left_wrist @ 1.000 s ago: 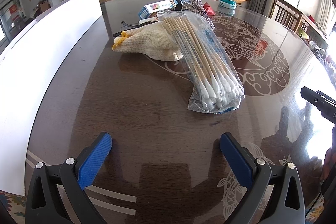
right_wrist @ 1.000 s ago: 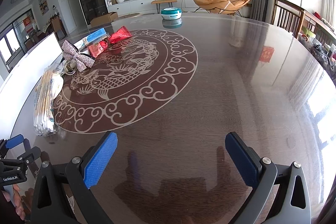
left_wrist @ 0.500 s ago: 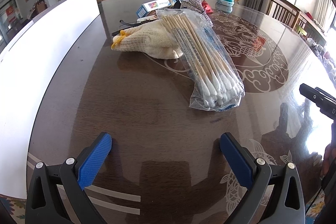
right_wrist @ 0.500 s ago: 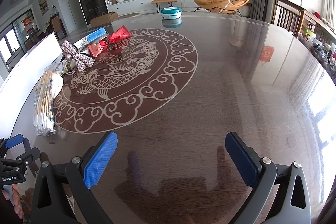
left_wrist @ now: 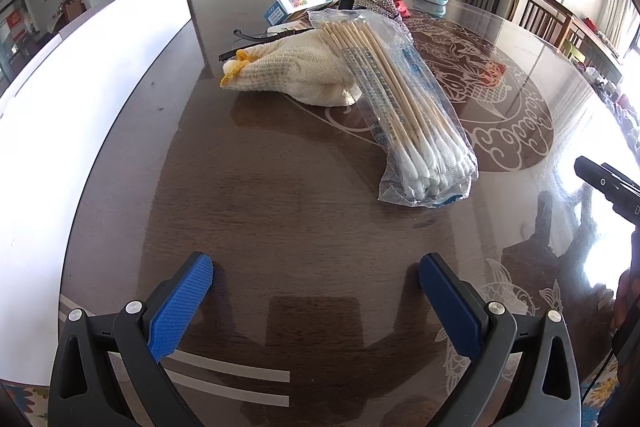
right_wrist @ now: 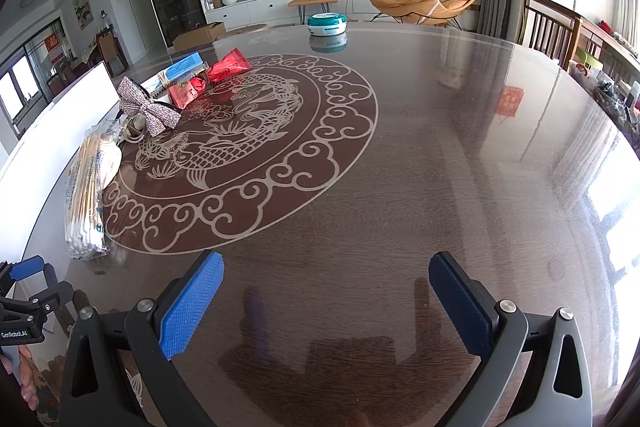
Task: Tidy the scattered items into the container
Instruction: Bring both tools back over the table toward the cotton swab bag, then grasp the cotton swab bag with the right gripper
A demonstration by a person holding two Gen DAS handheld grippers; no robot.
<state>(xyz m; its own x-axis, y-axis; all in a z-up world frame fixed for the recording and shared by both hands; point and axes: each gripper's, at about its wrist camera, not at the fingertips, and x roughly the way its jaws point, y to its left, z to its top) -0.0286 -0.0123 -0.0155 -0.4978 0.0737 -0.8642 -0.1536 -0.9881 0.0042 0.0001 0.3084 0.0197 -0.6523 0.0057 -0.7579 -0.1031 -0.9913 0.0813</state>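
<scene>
Barely started by the looks of it: both the left gripper [left_wrist: 316,291] and right gripper [right_wrist: 326,291] gape wide and empty, swab pack [left_wrist: 404,107] and glove [left_wrist: 296,75] lying ahead of the left one, white container [left_wrist: 80,99] off to its left.

— What do we have ahead of our left gripper [left_wrist: 316,287]?

— Its jaws stand wide apart over the dark table [left_wrist: 280,195], holding nothing. Beyond them lies the bag of cotton swabs [left_wrist: 404,107], its far end resting on the knitted glove [left_wrist: 296,71].

— And left of the glove?

— The white container [left_wrist: 80,99], well apart.
</scene>
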